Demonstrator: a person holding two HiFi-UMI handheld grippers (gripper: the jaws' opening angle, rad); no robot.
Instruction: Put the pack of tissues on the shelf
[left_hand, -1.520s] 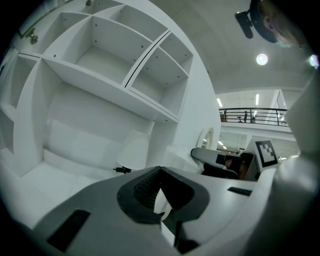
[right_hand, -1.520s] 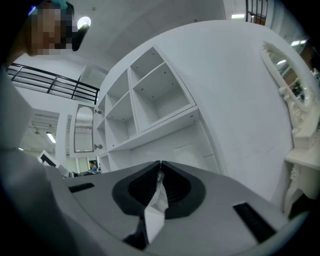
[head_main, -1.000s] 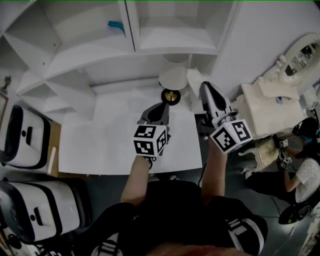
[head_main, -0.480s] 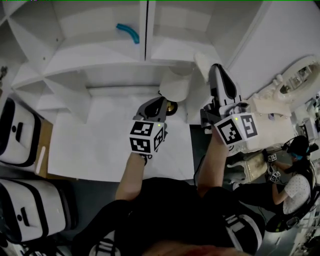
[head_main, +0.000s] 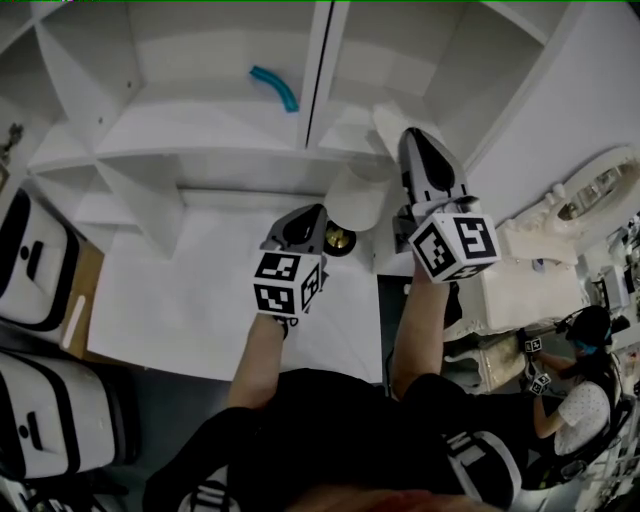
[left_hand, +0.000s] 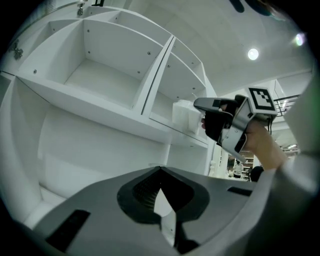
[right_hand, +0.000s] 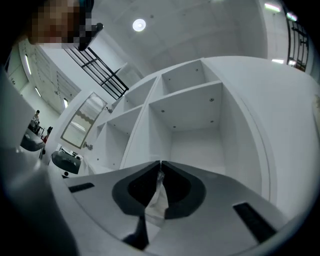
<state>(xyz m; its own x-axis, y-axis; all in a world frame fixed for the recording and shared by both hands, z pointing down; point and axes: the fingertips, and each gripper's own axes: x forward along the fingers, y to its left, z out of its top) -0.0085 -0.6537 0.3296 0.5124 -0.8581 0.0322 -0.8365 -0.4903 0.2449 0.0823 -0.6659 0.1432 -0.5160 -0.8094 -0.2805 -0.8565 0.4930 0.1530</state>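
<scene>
Head view: right tongs (head_main: 410, 137) pinch the tissue pack (head_main: 386, 122) at the shelf (head_main: 200, 156) edge; left tongs (head_main: 321, 210) pressed together.

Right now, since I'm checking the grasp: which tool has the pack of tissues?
The right tool, up at the shelf, pinches the pack of tissues; the left tool is shut, empty.

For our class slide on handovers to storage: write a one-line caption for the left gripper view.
The right gripper holds a pack of tissues up by the white shelf.
</scene>
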